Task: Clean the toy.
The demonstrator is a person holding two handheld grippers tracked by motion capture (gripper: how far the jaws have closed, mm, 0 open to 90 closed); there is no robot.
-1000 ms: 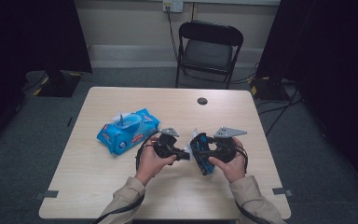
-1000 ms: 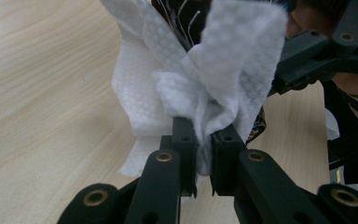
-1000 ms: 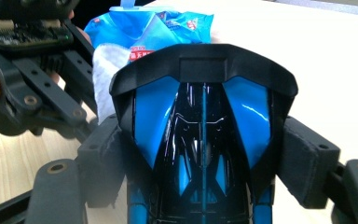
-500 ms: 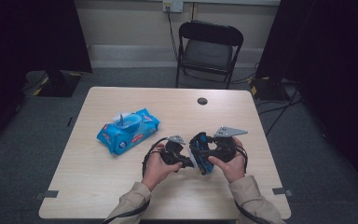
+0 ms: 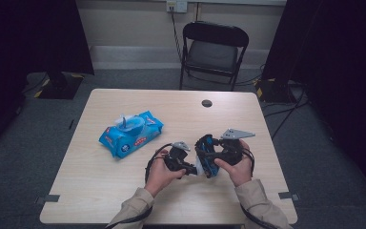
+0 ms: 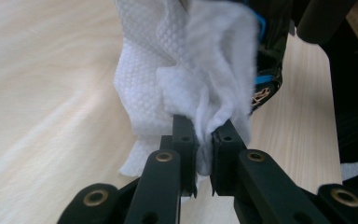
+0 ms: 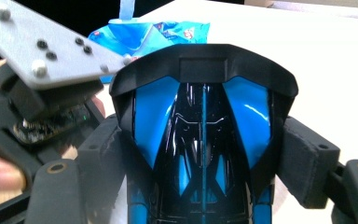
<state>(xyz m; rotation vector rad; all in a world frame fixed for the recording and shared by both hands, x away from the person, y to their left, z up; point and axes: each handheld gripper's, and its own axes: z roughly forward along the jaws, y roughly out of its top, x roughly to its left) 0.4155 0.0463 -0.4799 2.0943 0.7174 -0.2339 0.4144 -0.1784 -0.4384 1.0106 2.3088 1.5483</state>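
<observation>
Dim walls, dark curtains and a folding chair [image 5: 213, 50] frame a pale wooden surface [image 5: 90, 191] where a person works with a gripper in each hand, near the front edge and right of centre. At the left gripper [image 6: 204, 154], the jaws are pinched almost together on a white wipe [image 6: 186, 70], whose crumpled folds press against the side of a blue and black toy car [image 7: 203, 140]. At the right gripper [image 7: 200, 163], the jaws stand wide, their grey pads clamped on either flank of that car, holding it just above the surface. Seen from the high view, the two grippers nearly meet, the wipe between them. A blue pack of wipes [image 5: 131, 132] lies apart toward the left side, its flap raised, with bare wood between it and the left hand [image 5: 159, 171]. Open surface runs along the far edge, broken by a small dark round thing [image 5: 207, 103], and to the front left corner.
</observation>
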